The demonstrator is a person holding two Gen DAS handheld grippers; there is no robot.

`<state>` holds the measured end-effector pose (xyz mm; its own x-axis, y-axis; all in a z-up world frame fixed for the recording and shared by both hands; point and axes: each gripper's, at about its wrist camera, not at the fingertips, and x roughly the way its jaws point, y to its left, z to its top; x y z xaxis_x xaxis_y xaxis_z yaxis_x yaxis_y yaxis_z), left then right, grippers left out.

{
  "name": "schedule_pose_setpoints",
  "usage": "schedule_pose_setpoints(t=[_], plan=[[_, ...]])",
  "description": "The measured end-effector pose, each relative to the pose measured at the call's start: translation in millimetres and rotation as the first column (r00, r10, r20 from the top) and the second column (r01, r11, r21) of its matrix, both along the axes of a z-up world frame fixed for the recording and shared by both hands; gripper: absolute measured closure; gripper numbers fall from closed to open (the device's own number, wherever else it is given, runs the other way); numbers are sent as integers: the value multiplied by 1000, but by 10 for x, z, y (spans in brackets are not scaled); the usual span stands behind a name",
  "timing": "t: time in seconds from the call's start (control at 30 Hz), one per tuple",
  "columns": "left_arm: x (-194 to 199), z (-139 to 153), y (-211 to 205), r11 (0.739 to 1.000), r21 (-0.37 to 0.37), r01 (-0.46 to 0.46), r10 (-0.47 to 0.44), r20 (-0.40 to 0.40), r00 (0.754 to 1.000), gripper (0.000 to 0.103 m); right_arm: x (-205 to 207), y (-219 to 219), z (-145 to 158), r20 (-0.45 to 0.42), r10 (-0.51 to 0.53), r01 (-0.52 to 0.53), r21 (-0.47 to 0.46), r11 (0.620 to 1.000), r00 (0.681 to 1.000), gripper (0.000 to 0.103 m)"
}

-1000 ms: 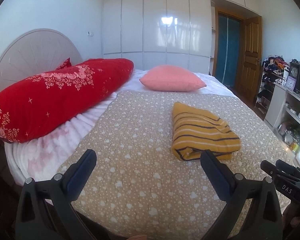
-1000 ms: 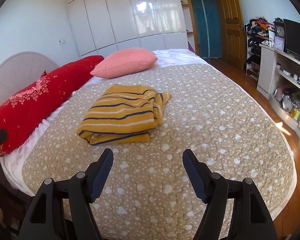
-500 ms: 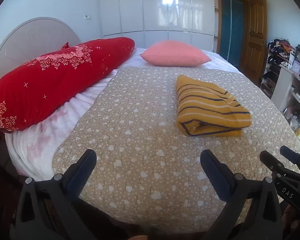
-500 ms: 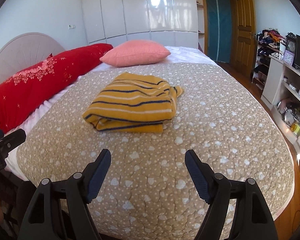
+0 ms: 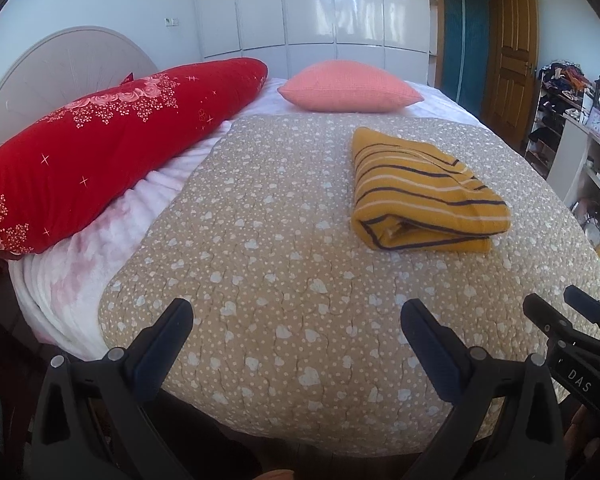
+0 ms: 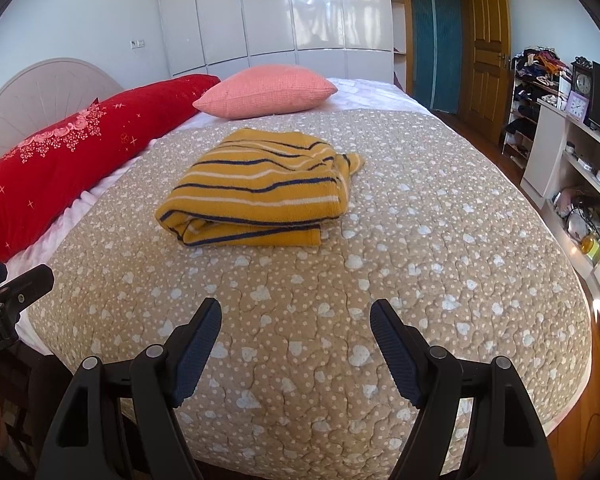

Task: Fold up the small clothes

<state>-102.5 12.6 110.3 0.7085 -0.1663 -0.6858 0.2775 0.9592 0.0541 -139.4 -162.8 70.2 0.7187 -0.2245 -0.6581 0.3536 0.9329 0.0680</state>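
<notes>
A mustard-yellow garment with dark and white stripes (image 5: 420,192) lies folded in a compact bundle on the beige heart-patterned bedspread (image 5: 284,248). It also shows in the right wrist view (image 6: 260,192), in the middle of the bed. My left gripper (image 5: 296,320) is open and empty, held near the bed's front edge, well short of the garment. My right gripper (image 6: 296,320) is open and empty too, over the front part of the bedspread (image 6: 380,248). Part of the right gripper shows at the lower right of the left wrist view (image 5: 572,336).
A long red flowered pillow (image 5: 100,148) lies along the left side by the white headboard (image 5: 60,64). A pink cushion (image 5: 348,86) sits at the far end. Shelves with clutter and a clock (image 6: 580,120) stand to the right. White wardrobes and a wooden door (image 6: 488,40) are behind.
Both grippers have drawn back from the garment toward the bed's front edge; more of the bedspread and its front edge now shows. The garment has not moved. Both stay open.
</notes>
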Motion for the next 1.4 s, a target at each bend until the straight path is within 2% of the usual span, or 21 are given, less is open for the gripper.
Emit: schedule_pose_setpoints(t=[1.4], plan=[[54, -259, -100, 1000, 17, 20, -19, -95, 995, 0, 60, -63, -210, -57, 7, -6, 14, 1000, 998, 21]])
